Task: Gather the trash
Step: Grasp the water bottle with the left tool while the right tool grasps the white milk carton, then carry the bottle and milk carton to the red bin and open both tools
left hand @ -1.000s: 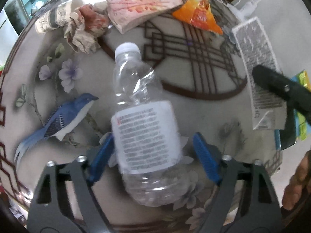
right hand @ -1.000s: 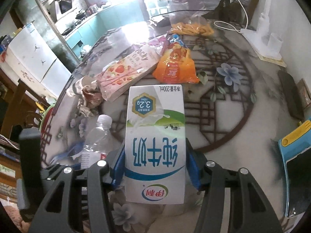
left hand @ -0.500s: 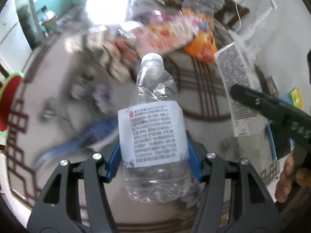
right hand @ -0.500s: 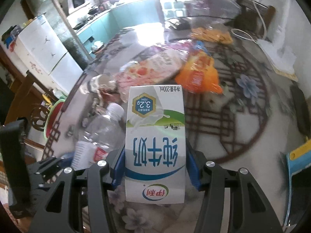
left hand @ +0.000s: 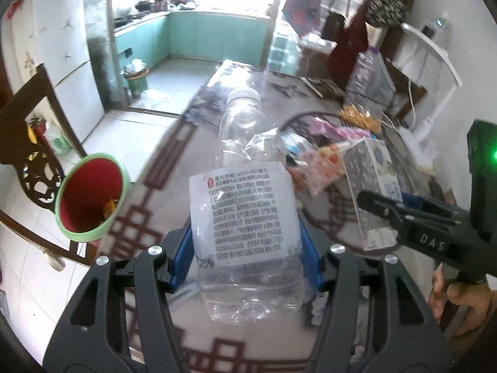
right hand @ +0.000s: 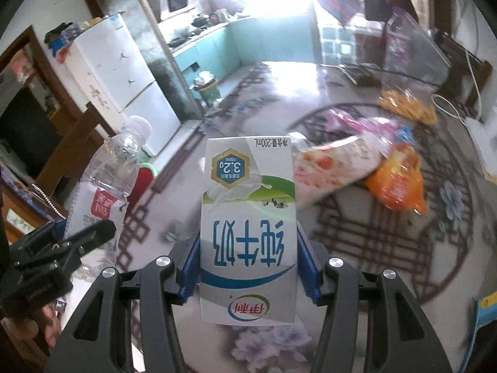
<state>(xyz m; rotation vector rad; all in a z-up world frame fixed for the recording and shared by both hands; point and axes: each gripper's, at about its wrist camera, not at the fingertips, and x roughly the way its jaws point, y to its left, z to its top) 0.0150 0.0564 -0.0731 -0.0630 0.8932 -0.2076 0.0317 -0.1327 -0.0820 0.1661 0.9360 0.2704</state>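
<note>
My left gripper [left hand: 247, 258] is shut on a crumpled clear plastic bottle [left hand: 245, 205] with a white label, held above the table, cap pointing away. My right gripper [right hand: 247, 267] is shut on a white, green and blue milk carton [right hand: 247, 227], held upright above the table. The carton [left hand: 372, 192] and right gripper show at the right of the left wrist view. The bottle [right hand: 108, 180] and left gripper show at the left of the right wrist view. A bin with a green rim and red inside [left hand: 90, 195] stands off the table's left edge.
A pink snack bag [right hand: 335, 164] and an orange packet [right hand: 397, 186] lie on the patterned round table [right hand: 435, 248]. A clear bag [right hand: 410, 49] and cables sit at the far side. A wooden chair [left hand: 28, 118] stands left. A fridge [right hand: 124, 87] and kitchen lie beyond.
My left gripper closed on the bottle and lifted it off the table. Both grippers tilted up and swung left, bringing the bin and the room into view. The carton stayed gripped.
</note>
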